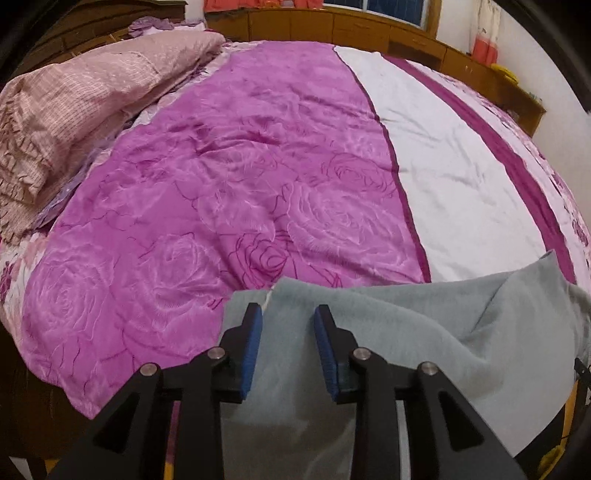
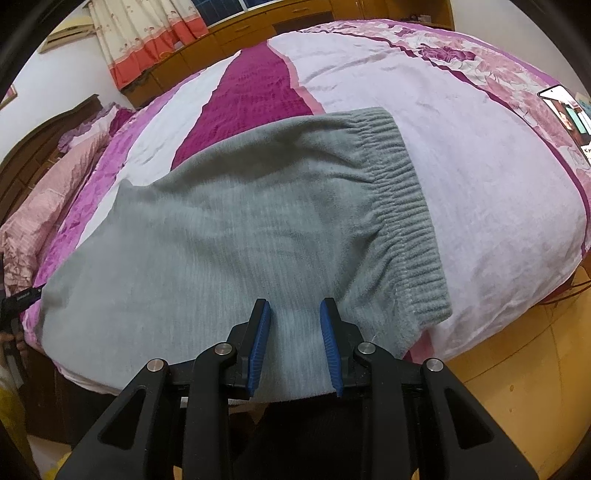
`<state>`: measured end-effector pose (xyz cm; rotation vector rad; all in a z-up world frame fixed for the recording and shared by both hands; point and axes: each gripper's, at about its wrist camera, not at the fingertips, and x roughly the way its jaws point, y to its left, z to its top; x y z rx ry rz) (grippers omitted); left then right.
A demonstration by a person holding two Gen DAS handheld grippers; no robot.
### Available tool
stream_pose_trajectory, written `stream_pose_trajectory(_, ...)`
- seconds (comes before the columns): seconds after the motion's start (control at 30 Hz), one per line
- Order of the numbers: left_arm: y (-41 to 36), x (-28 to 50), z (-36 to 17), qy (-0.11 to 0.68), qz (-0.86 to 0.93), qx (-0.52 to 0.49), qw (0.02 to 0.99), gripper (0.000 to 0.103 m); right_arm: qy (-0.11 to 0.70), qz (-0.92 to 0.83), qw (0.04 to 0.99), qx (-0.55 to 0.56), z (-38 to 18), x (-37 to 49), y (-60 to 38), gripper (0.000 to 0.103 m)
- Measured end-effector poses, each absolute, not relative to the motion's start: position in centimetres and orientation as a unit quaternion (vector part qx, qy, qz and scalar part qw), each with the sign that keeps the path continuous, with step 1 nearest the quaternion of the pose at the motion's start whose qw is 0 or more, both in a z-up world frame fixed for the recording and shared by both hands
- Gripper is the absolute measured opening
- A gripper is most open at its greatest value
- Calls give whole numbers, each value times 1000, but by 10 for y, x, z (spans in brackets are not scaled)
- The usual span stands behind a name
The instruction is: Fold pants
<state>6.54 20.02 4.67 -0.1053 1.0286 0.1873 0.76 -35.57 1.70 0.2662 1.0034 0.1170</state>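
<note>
Grey fleece pants (image 2: pixel 240 236) lie flat on the bed near its front edge, ribbed elastic waistband (image 2: pixel 402 206) to the right. In the left wrist view the pants (image 1: pixel 406 332) show as the leg end, creased and hanging over the bed edge. My left gripper (image 1: pixel 288 312) is open, its blue pads on either side of the grey cloth near the leg end. My right gripper (image 2: pixel 295 306) is open over the pants' near edge, just left of the waistband corner. Neither grips the cloth.
The bed has a purple rose-patterned and white cover (image 1: pixel 221 166). A pink ruffled quilt (image 1: pixel 74 122) is heaped at the far left. A phone (image 2: pixel 565 107) lies on the bed's right side. A wooden cabinet (image 1: pixel 369 26) runs behind. The other gripper's tip (image 2: pixel 22 295) shows at left.
</note>
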Motion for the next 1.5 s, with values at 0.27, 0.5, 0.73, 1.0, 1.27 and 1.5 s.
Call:
stream_pose_trajectory(0.27, 204, 72, 42, 484, 90, -42, 870, 47, 479, 52, 865, 139, 15, 10, -356, 22)
stream_pose_trajectory(0.5, 196, 70, 48, 453, 76, -33, 888, 47, 485, 47, 865, 123, 15, 14, -351, 22)
stream_pose_trajectory(0.73, 195, 70, 45, 461, 54, -26, 885, 47, 487, 52, 861, 136, 15, 16, -352, 22)
stream_pose_trajectory(1.0, 195, 67, 42, 449, 40, -45, 891, 7, 484, 54, 863, 138, 14, 15, -356, 22)
stream_pose_trajectory(1.27, 220, 42, 77, 391, 96, -85, 911, 6, 480, 58, 864, 139, 14, 9, -358, 22)
stream_pose_trajectory(1.5, 221, 46, 49, 418, 109, -75, 899, 6, 482, 58, 864, 135, 15, 9, -358, 22)
